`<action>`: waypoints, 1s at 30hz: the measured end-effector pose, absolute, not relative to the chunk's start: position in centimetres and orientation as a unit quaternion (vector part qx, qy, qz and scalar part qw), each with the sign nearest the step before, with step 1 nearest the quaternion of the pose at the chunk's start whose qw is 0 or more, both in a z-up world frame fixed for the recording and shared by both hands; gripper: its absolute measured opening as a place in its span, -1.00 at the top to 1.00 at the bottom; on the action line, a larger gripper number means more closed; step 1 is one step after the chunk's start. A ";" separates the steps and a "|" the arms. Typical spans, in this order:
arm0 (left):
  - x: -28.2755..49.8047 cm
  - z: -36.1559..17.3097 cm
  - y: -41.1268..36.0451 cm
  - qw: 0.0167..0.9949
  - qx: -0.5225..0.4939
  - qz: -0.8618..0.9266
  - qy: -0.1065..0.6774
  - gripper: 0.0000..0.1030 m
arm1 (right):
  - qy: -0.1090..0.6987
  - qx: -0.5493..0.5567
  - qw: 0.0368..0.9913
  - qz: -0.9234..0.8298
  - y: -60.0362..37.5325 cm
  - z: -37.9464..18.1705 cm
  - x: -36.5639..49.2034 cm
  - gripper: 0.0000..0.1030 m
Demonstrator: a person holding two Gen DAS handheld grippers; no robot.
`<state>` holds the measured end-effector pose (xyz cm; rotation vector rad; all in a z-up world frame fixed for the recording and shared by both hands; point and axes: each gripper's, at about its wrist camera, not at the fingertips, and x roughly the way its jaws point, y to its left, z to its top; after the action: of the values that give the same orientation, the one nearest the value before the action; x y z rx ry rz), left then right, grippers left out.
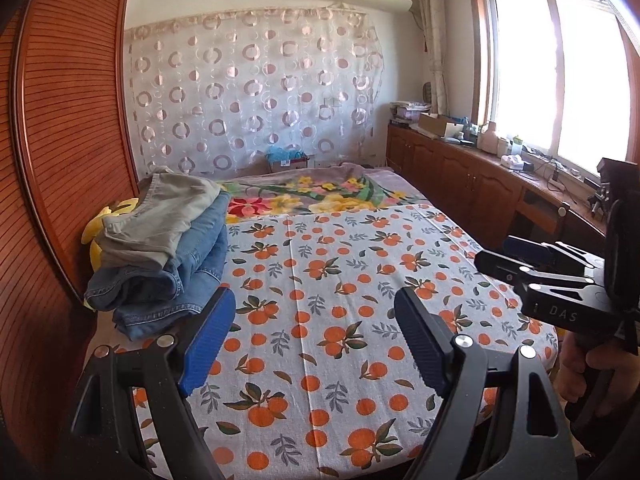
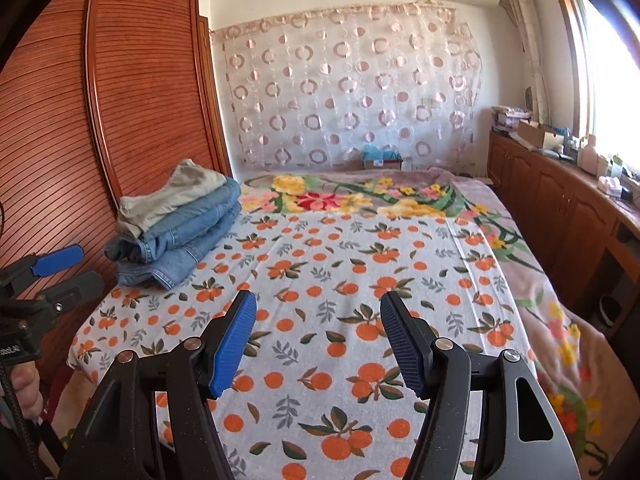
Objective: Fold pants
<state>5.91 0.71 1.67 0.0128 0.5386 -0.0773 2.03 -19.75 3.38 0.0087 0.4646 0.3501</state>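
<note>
Left wrist view: the left gripper [image 1: 314, 332] has its jaws spread wide with nothing between them, hovering over the orange-print sheet [image 1: 320, 280] near the bed's front edge. The pants are already in a folded stack [image 1: 168, 248] at the bed's left edge, right by the wardrobe [image 1: 60, 160]: grey pair on top, jeans underneath. The right gripper [image 1: 516, 256] shows at the right side, also empty as far as I can see, held by a hand [image 1: 592, 364]

Right wrist view: the right gripper [image 2: 318, 340] is about half open, holding nothing, over the middle of the sheet. The stack [image 2: 176, 224] sits at the far left edge, well apart from it. The left gripper [image 2: 56, 268] pokes in from the left, closer to the pile

What could go wrong, my guess: the stack looks a bit lopsided and sits close to the edge, so a careless swing of the left tongs could knock it toward the wardrobe gap or undo the top fold. No unfolded pants in sight, so grabbing blindly would just mess up finished work
</note>
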 end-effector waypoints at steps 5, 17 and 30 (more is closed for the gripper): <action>5.4 1.8 1.0 0.967 0.003 -0.027 0.253 -0.60 | 0.197 0.003 0.966 0.167 -19.8 3.7 0.7 -0.29; 3.9 2.1 1.4 0.975 0.005 -0.005 0.224 -0.60 | 0.162 -0.001 0.976 0.146 -19.4 2.1 0.2 -0.29; 3.7 1.7 1.4 0.974 0.003 -0.003 0.225 -0.60 | 0.168 0.002 0.975 0.145 -19.6 2.3 0.3 -0.29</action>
<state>3.68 1.44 1.74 0.0057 0.4538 -0.0053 0.27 -19.57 2.28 0.0045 0.3382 0.2915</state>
